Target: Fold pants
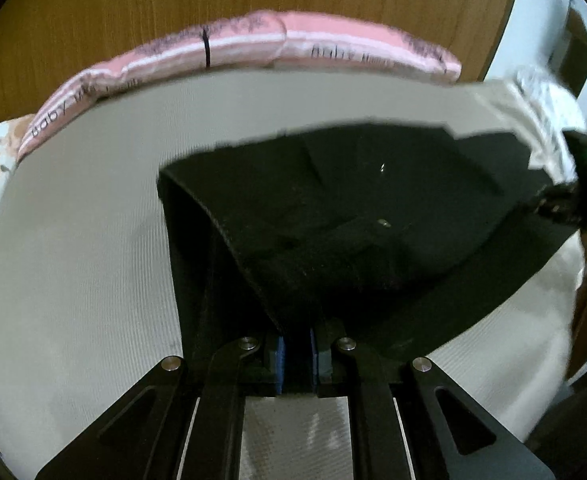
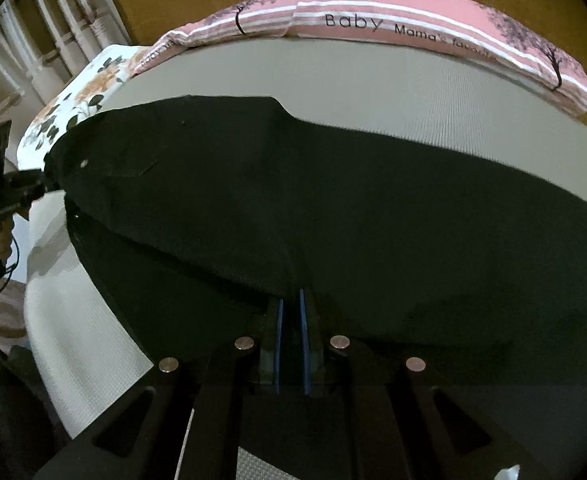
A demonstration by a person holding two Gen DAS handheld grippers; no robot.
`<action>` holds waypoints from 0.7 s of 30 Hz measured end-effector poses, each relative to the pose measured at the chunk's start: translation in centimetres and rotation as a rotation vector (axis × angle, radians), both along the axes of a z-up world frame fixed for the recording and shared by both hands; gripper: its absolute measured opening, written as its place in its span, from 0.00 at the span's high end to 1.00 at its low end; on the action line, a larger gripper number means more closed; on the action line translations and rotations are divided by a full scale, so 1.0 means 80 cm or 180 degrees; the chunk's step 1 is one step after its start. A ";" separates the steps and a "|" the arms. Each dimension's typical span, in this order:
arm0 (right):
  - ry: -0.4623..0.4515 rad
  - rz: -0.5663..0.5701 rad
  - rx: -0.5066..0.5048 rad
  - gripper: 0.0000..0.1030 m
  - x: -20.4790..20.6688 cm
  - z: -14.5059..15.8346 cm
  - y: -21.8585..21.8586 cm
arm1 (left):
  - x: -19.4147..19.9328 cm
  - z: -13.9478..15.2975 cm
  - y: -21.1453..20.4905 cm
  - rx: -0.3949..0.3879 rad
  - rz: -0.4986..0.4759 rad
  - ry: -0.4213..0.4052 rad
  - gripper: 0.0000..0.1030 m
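mid-fold: both grippers, left [image 1: 295,350] & right [image 2: 290,334], clenched on edge of black cloth pants [image 2: 333,216], draped over grey ribbed mattress [image 1: 73,240]. next: lay edge flat, align w/ lower layer.

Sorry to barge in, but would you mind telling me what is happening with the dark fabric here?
A person is folding black pants on a grey mat, holding a gripper in each hand. The left gripper and right gripper are each shut on an edge of the fabric, which is lifted between them above the mat. A pink printed cushion lies along the mat's far edge.
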State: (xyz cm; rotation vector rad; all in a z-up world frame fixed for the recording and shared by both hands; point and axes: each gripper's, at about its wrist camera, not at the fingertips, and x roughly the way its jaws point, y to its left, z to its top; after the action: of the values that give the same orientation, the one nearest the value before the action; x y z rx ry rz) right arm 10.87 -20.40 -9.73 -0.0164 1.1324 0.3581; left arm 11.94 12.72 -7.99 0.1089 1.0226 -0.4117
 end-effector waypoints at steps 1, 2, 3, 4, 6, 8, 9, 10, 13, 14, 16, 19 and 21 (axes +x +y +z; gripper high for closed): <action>0.0022 -0.0025 0.0002 0.94 -0.002 -0.004 0.000 | -0.002 -0.007 -0.001 0.0038 0.0006 -0.0001 0.90; 0.0028 -0.0045 -0.0004 0.94 -0.003 -0.008 0.001 | -0.004 -0.009 -0.002 0.0055 0.0014 -0.0023 0.90; 0.0029 -0.0067 -0.0008 0.93 -0.005 -0.011 0.001 | -0.006 -0.010 -0.002 0.0062 0.0025 -0.0044 0.90; 0.0020 -0.0107 0.0000 0.93 -0.006 -0.012 0.002 | -0.007 -0.010 -0.003 0.0065 0.0042 -0.0057 0.87; 0.0017 -0.0193 0.0047 0.90 -0.007 -0.013 0.001 | -0.009 -0.011 -0.003 0.0108 0.0082 -0.0068 0.84; -0.0011 -0.0259 0.0032 0.89 -0.009 -0.012 0.002 | -0.008 -0.012 -0.002 0.0119 0.0128 -0.0042 0.80; -0.0007 -0.0294 0.0031 0.86 -0.010 -0.011 0.003 | -0.007 -0.013 -0.001 0.0141 0.0175 -0.0011 0.72; 0.0002 -0.0322 0.0051 0.82 -0.011 -0.010 0.003 | -0.008 -0.014 0.000 0.0139 0.0222 0.0039 0.69; 0.0003 -0.0403 0.0129 0.66 -0.019 -0.004 0.003 | -0.011 -0.011 0.008 0.0049 0.0310 0.0103 0.67; -0.0021 -0.0435 0.0166 0.65 -0.023 0.000 0.002 | -0.012 -0.009 0.010 0.0024 0.0326 0.0115 0.65; -0.0051 -0.0529 0.0280 0.61 -0.031 0.006 -0.003 | -0.017 -0.004 0.018 -0.0038 0.0423 0.0131 0.54; -0.0062 -0.0702 0.0486 0.60 -0.041 0.013 -0.013 | -0.026 0.005 0.036 -0.0258 0.0617 0.0191 0.49; -0.0062 -0.0802 0.0608 0.60 -0.047 0.014 -0.020 | -0.033 0.010 0.047 -0.0477 0.0743 0.0255 0.49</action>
State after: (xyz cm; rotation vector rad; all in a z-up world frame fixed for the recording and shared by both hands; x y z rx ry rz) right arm 7.13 -22.01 -8.60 0.2879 1.0628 0.2391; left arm 9.31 16.51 -7.20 -0.1613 1.0659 -0.2799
